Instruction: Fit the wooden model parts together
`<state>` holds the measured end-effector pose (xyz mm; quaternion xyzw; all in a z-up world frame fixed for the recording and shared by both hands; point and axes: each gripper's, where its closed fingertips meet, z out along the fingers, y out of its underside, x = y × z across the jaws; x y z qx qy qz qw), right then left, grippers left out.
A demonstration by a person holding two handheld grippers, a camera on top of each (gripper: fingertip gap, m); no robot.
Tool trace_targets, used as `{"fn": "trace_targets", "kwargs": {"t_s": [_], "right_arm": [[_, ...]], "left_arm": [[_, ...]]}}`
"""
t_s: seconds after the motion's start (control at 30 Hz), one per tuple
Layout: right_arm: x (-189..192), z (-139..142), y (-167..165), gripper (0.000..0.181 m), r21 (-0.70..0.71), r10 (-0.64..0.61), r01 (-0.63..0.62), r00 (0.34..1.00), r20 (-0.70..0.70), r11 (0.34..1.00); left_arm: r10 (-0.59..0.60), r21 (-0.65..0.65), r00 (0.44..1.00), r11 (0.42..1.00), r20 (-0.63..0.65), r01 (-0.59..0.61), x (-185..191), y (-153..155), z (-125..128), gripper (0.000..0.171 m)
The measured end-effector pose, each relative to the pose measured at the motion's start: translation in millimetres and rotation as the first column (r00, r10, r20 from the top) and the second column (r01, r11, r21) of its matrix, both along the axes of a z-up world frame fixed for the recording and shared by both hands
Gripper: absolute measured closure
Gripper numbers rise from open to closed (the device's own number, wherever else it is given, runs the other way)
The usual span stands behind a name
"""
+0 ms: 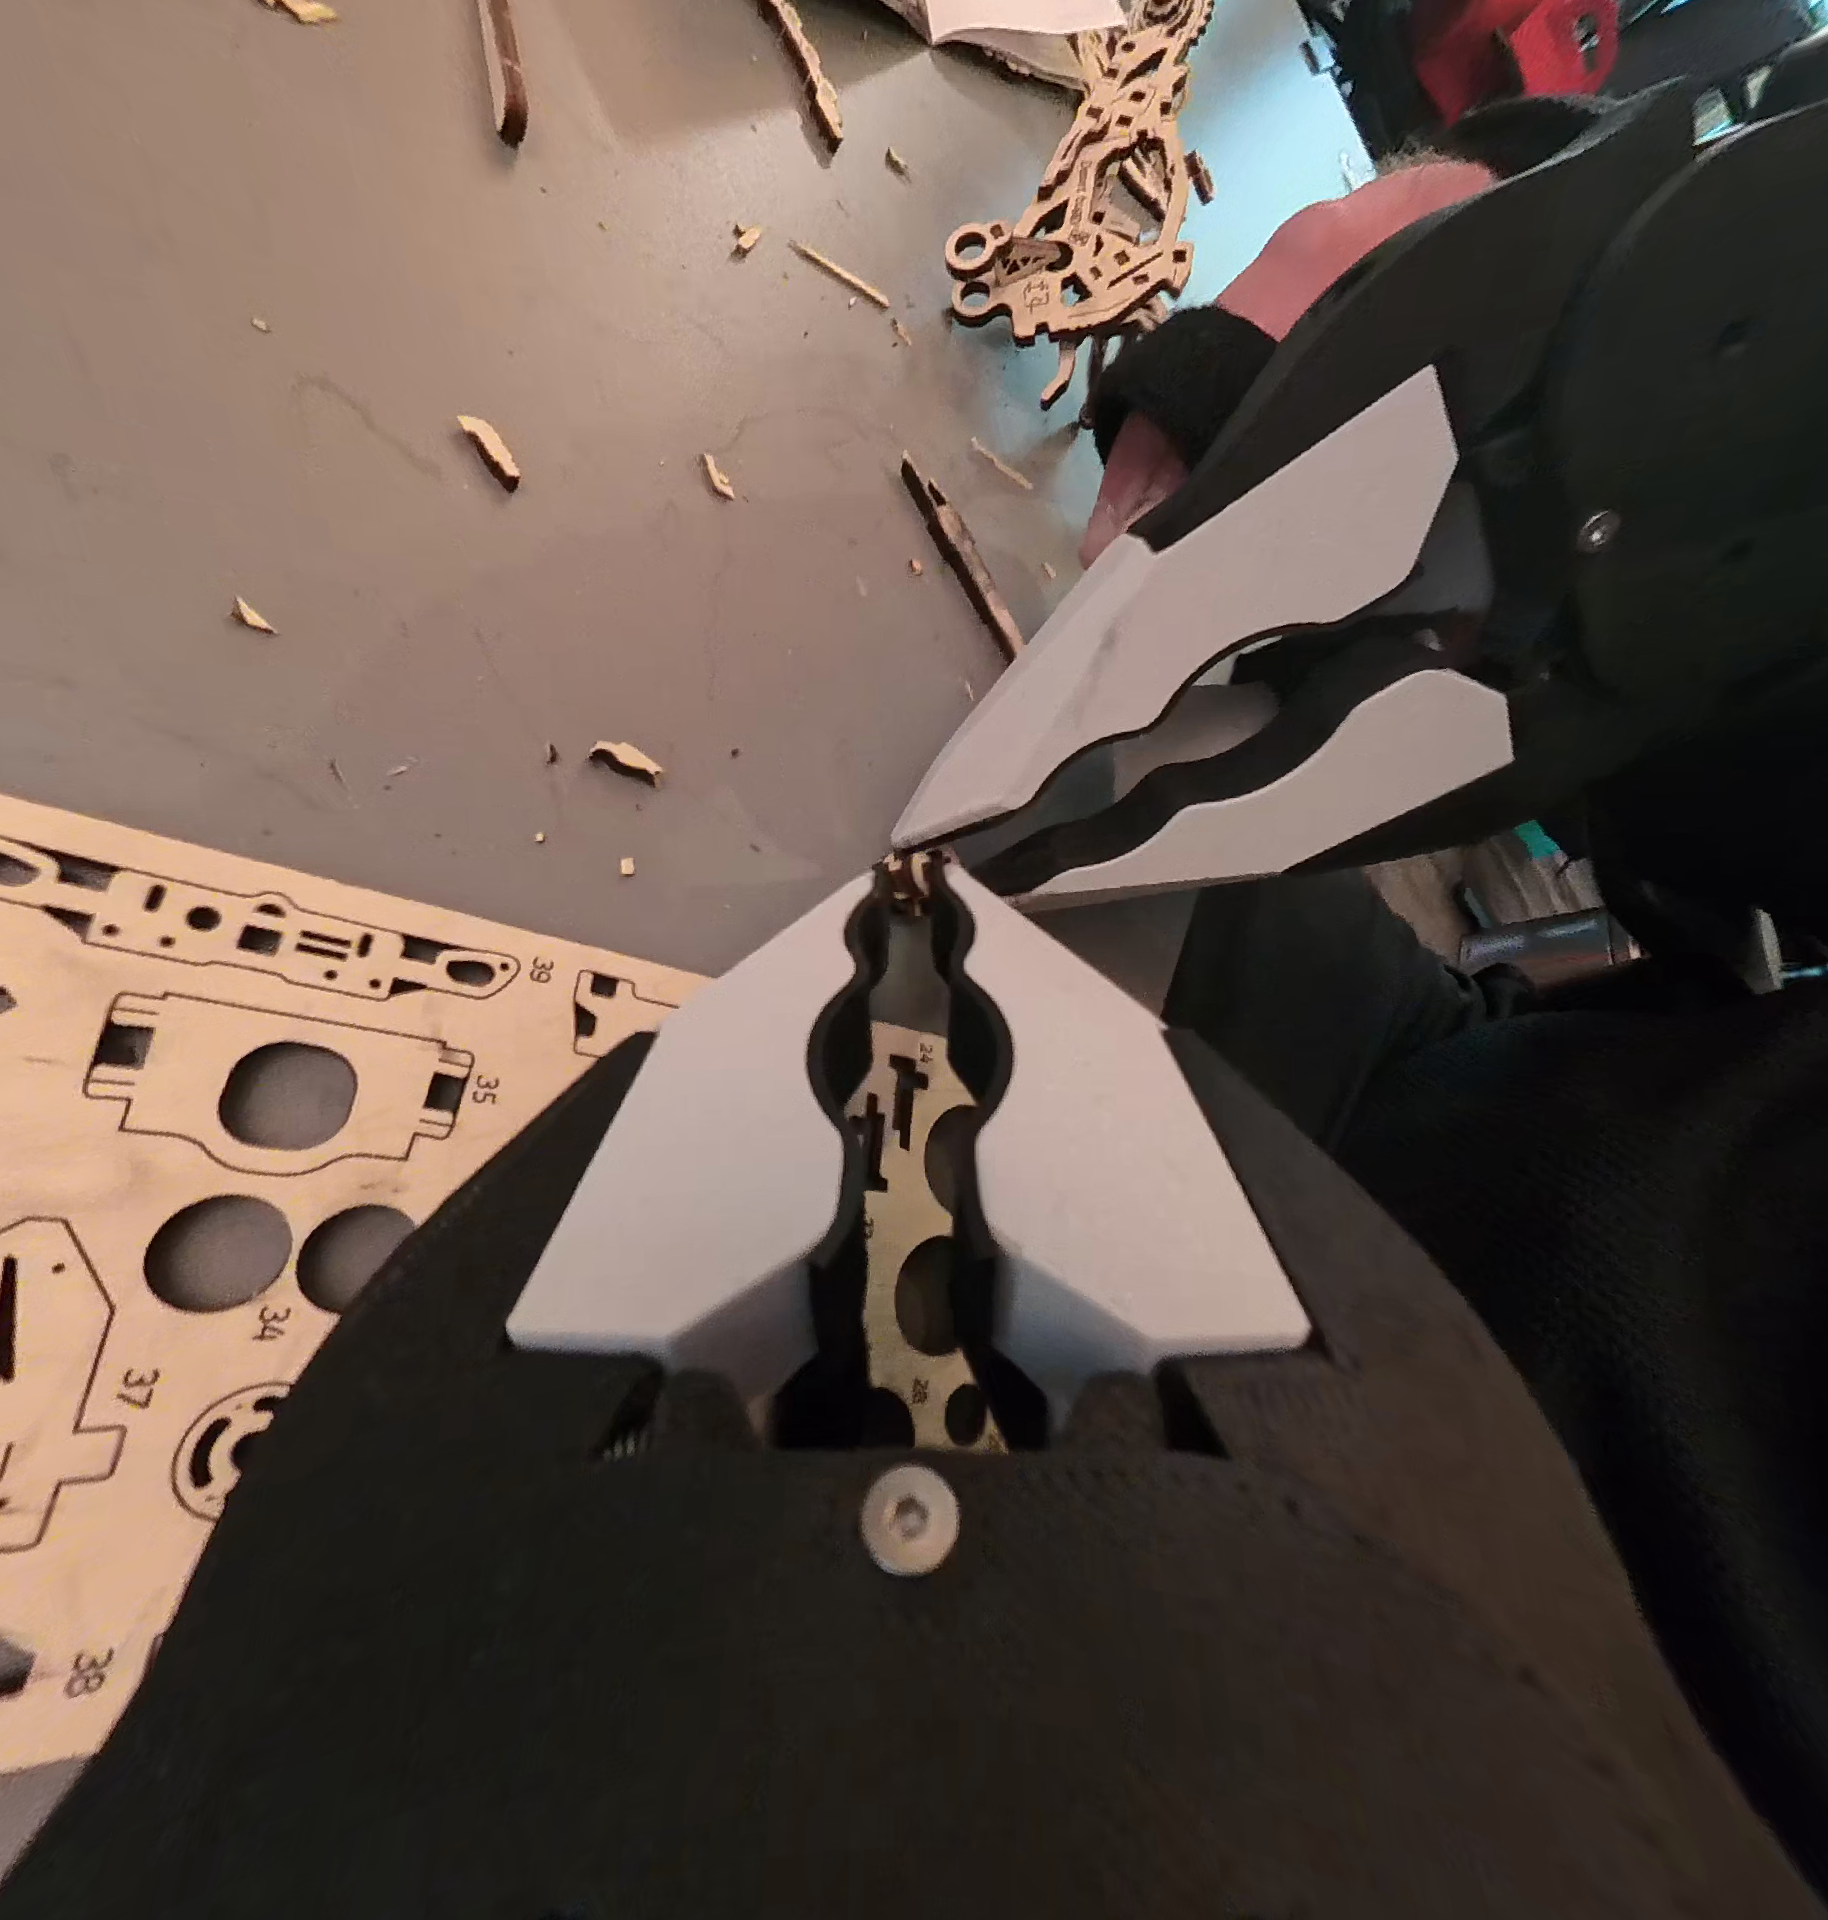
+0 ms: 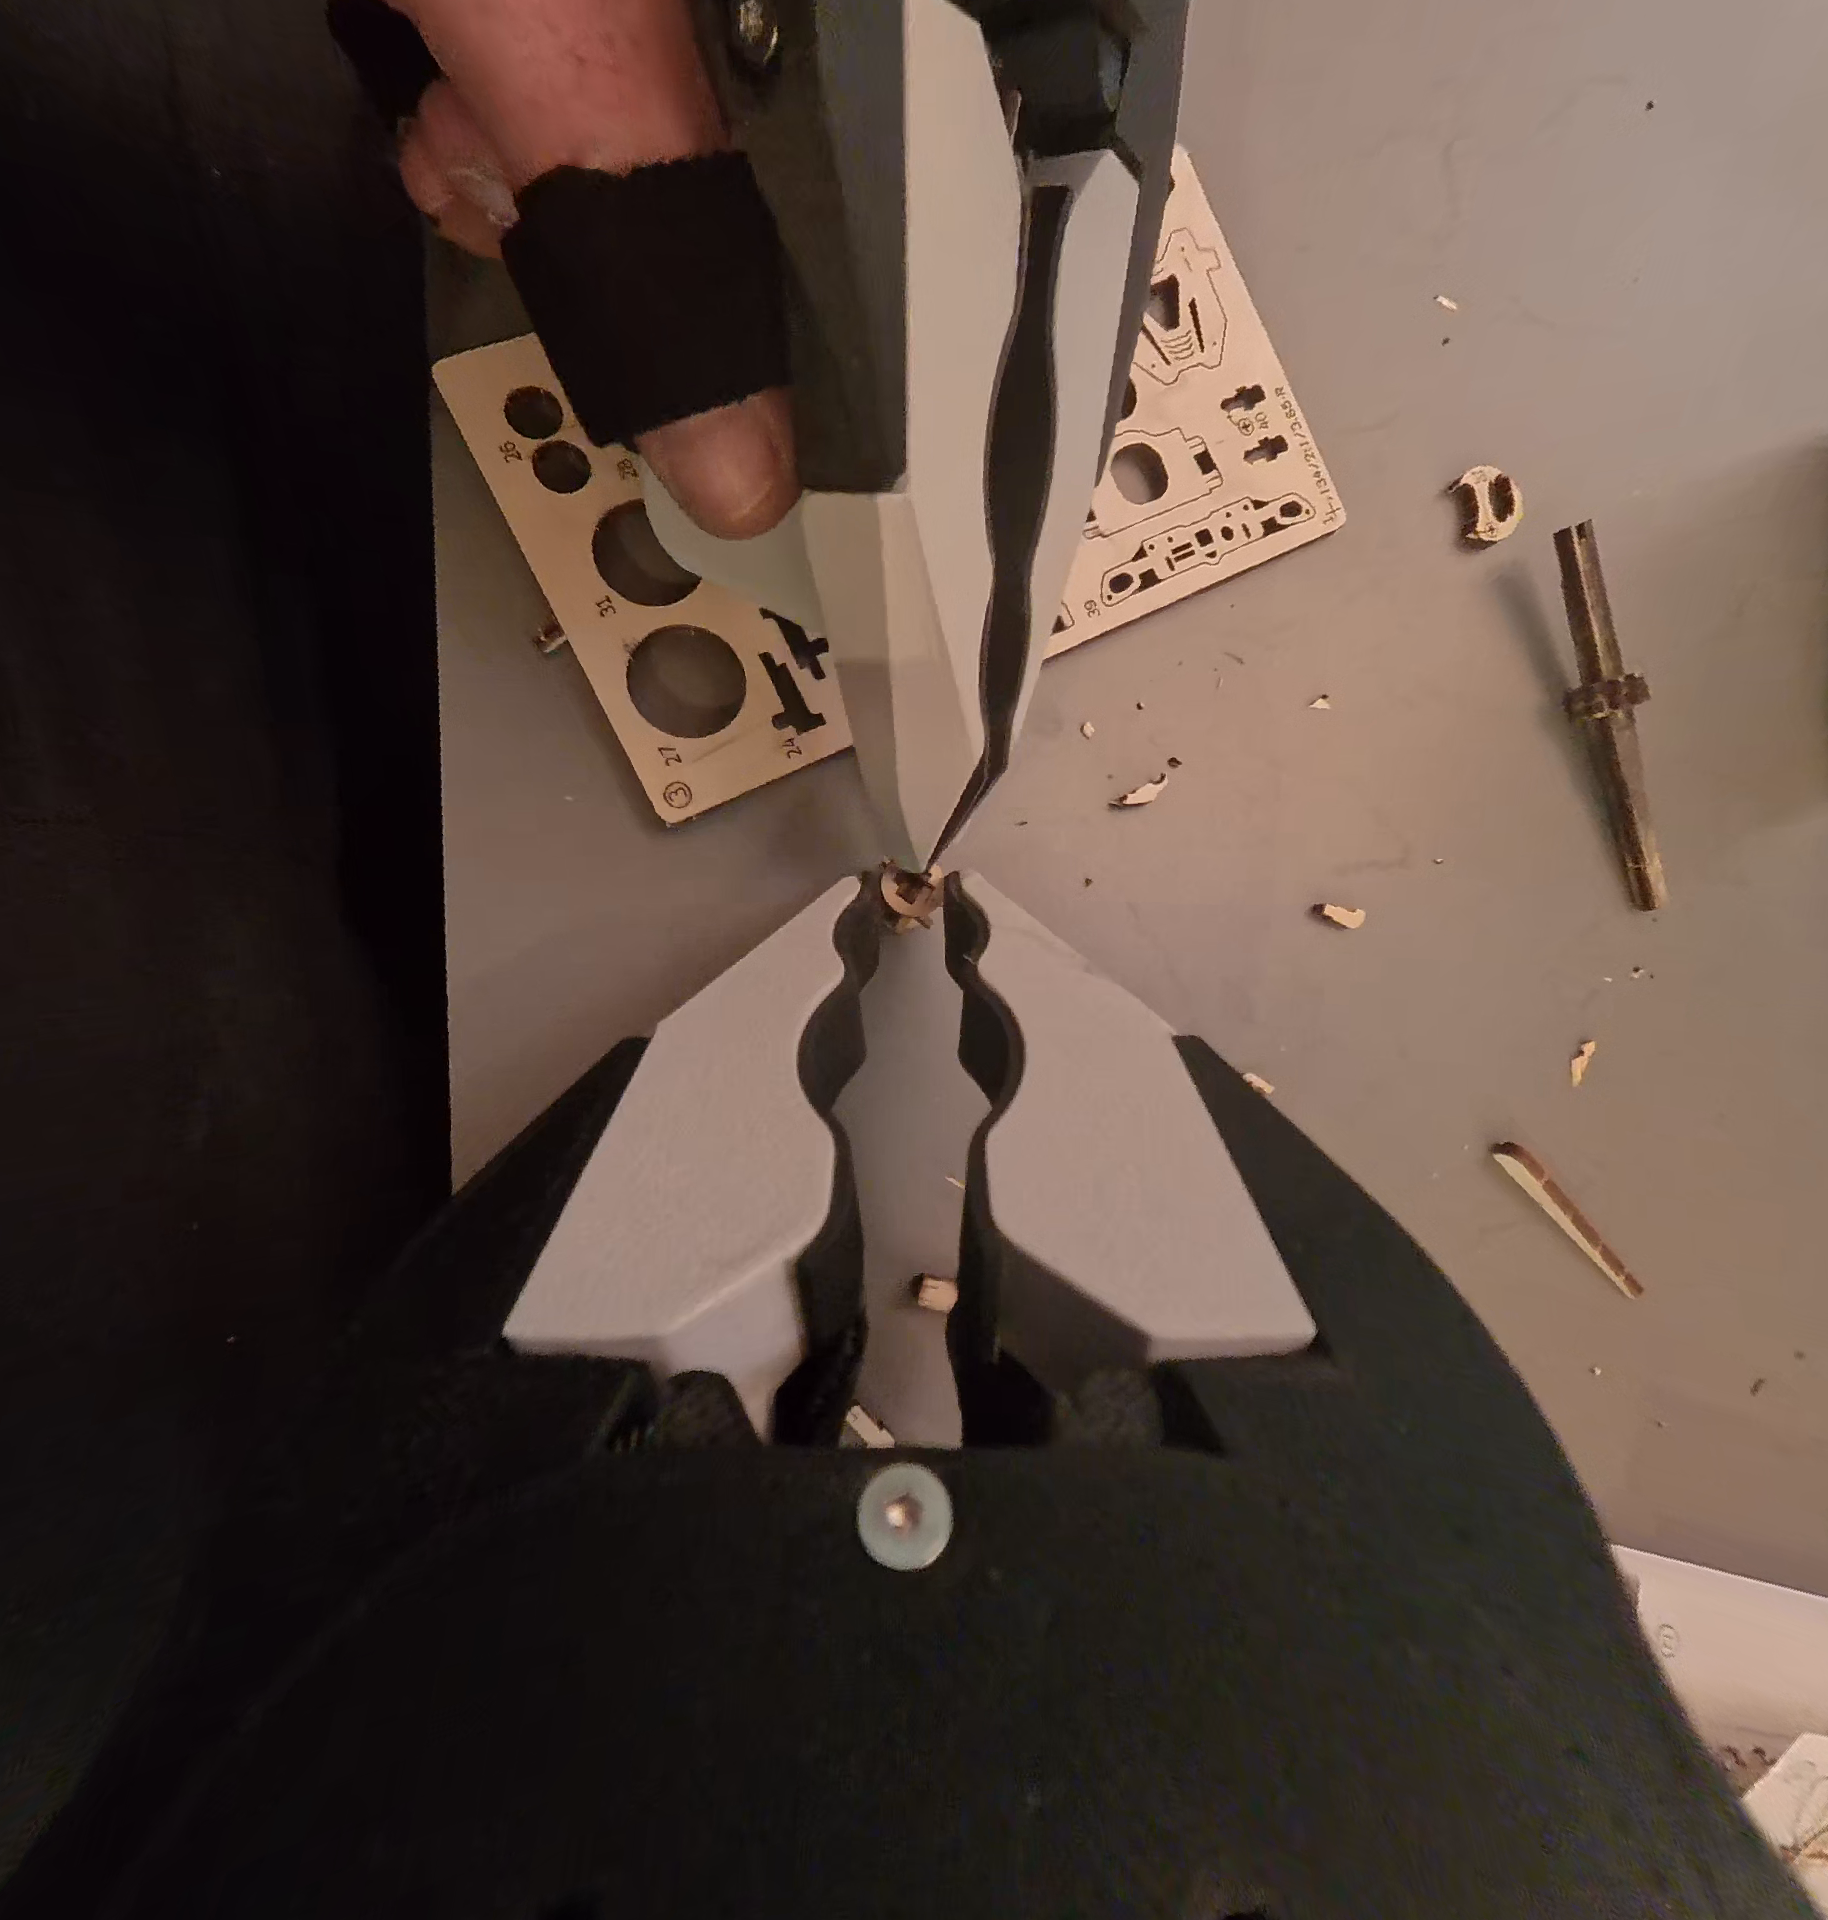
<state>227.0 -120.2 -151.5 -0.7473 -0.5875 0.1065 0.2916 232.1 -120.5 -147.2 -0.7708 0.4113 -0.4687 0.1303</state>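
Note:
My two grippers meet tip to tip above the grey table [image 1: 370,520]. In the left wrist view my left gripper [image 1: 910,885] is shut on a small wooden part [image 1: 908,891] at its fingertips. The right gripper [image 1: 915,844] comes in from the right, its tips closed against that spot. In the right wrist view my right gripper [image 2: 905,891] is shut on a small round wooden part [image 2: 902,899]. The left gripper [image 2: 933,857] comes down from above and touches it. I cannot tell whether they hold one part or two joined parts.
A laser-cut plywood sheet [image 1: 214,1091] lies under the left gripper and shows in the right wrist view [image 2: 744,727]. A part-built wooden model [image 1: 1086,208] lies far off. A wooden rod with a collar [image 2: 1606,717], a sliver [image 2: 1564,1216] and scraps litter the table. My two grippers' fingertips are within a few centimetres of each other.

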Motion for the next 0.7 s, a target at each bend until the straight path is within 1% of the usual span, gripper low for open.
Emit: {"fn": "trace_targets", "kwargs": {"t_s": [0.23,0.27,0.3,0.33,0.47,0.57,0.63,0.7], "right_arm": [[0.0,0.2,1.2,0.172,-0.001,-0.03,0.03,1.0,0.004,1.0],[0.9,0.2,1.9,0.166,-0.002,-0.045,0.045,0.999,0.007,0.999],[2.3,0.3,1.5,0.154,-0.008,-0.053,0.053,0.999,0.012,0.999],[3.8,1.5,1.3,0.149,-0.01,-0.06,0.061,0.998,0.011,0.998],[11.6,12.9,1.5,0.148,0.009,-0.098,0.098,0.995,-0.007,0.995],[17.9,27.0,-1.4,0.146,0.03,-0.123,0.125,0.992,-0.04,0.992],[22.5,37.6,-3.4,0.143,0.029,-0.149,0.152,0.985,-0.082,0.988],[25.1,47.2,-8.3,0.144,0.002,-0.176,0.178,0.973,-0.147,0.984]], "left_arm": [[0.0,0.005,1.0,1.0,0.002,0.0,0.4,0.3,0.5,0.167],[-0.001,0.007,1.0,1.0,0.001,0.001,0.4,0.0,0.4,0.166],[-0.001,0.009,1.0,1.0,0.0,0.001,0.5,0.1,0.5,0.165],[0.001,0.012,1.0,1.0,0.003,-0.001,0.6,0.5,1.0,0.164],[0.017,0.03,0.999,0.999,0.036,-0.018,-0.2,4.3,6.9,0.16],[0.027,0.063,0.998,0.998,0.058,-0.031,-2.4,6.0,12.8,0.157],[0.041,0.113,0.998,0.992,0.054,-0.047,-7.2,8.4,17.2,0.157],[0.054,0.153,0.995,0.986,0.081,-0.066,-11.3,10.7,26.4,0.157]]}}
